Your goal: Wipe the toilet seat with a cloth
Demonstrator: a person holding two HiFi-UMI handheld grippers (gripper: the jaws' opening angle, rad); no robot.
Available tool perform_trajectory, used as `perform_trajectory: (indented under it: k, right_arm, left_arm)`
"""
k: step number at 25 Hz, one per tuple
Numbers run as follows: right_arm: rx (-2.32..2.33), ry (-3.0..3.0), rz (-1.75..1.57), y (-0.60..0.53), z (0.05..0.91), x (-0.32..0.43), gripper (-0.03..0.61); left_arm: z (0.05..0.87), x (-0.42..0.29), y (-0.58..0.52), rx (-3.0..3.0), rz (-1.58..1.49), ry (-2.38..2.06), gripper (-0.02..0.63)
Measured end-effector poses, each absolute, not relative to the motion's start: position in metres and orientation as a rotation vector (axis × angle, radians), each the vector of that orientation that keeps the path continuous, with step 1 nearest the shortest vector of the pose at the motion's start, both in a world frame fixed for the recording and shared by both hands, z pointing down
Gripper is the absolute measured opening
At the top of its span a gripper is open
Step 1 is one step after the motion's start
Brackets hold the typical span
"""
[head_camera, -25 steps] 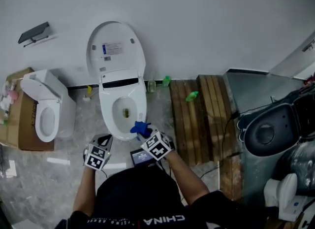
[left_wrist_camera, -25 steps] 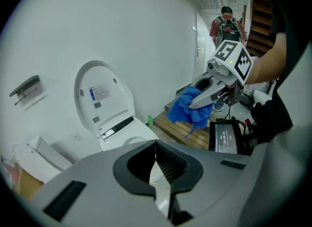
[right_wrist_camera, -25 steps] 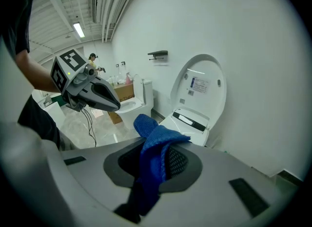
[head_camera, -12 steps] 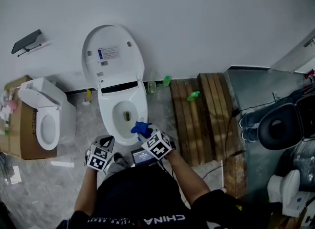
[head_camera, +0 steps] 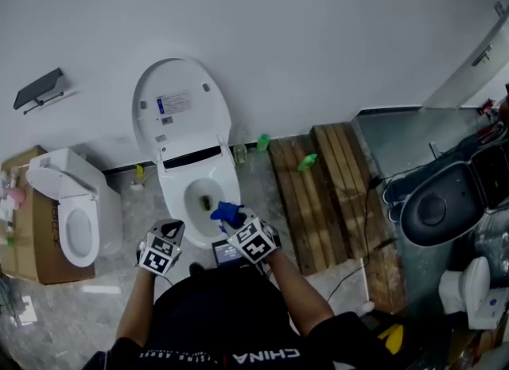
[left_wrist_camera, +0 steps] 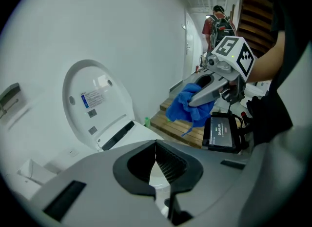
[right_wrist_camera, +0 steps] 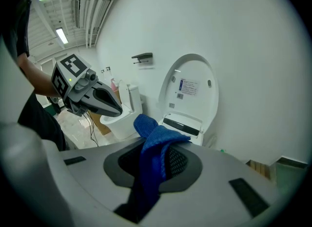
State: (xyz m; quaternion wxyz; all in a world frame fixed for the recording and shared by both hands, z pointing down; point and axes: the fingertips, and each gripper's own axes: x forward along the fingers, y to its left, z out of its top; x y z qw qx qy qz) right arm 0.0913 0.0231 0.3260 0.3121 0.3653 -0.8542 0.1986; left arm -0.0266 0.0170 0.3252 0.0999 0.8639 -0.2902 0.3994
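Right tool (head_camera: pixel 233 220) clamps a blue cloth (head_camera: pixel 226 211) over the toilet seat (head_camera: pixel 174 197); left tool (head_camera: pixel 170 229) closed, empty

Toilet lid (head_camera: pixel 181 118) looked glossy, smooth white plastic. Cloth (right_wrist_camera: pixel 153 148) was fuzzy, soft-napped fabric. Left gripper (left_wrist_camera: pixel 157 165) shell was matt grey plastic; jaws ribbed. Pallet (head_camera: pixel 314 189) was bare, rough wood. Box (head_camera: pixel 32 249) was matt cardboard.
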Motion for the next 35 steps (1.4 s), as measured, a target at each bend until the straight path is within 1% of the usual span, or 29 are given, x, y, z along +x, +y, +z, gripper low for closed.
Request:
perform_trajectory:
  k: [9,18,27,31,35]
  right_arm:
    - [0.957,-2.268,0.495,0.017,0.321,0.092,0.071]
    - [0.894,-2.281,0.496,0.026,0.33,0.118,0.071]
    - [0.81,-2.265,0.544,0.039,0.377,0.145,0.071]
    - [0.806,-2.247,0.561,0.034,0.391,0.139,0.071]
    - [0.801,-2.239,0.586,0.016,0.408,0.127,0.071]
  left_arm:
    - [0.325,-0.025,0.015,2.548,1.173,-0.902,0.011]
    - [0.33,-0.009,0.023,2.488,1.182,-1.017,0.011]
    - [0.349,0.008,0.05,2.397,1.16,-1.095,0.011]
    - [0.363,0.005,0.058,2.363,1.135,-1.074,0.011]
    - [0.385,-0.006,0.043,2.344,1.126,-1.041,0.011]
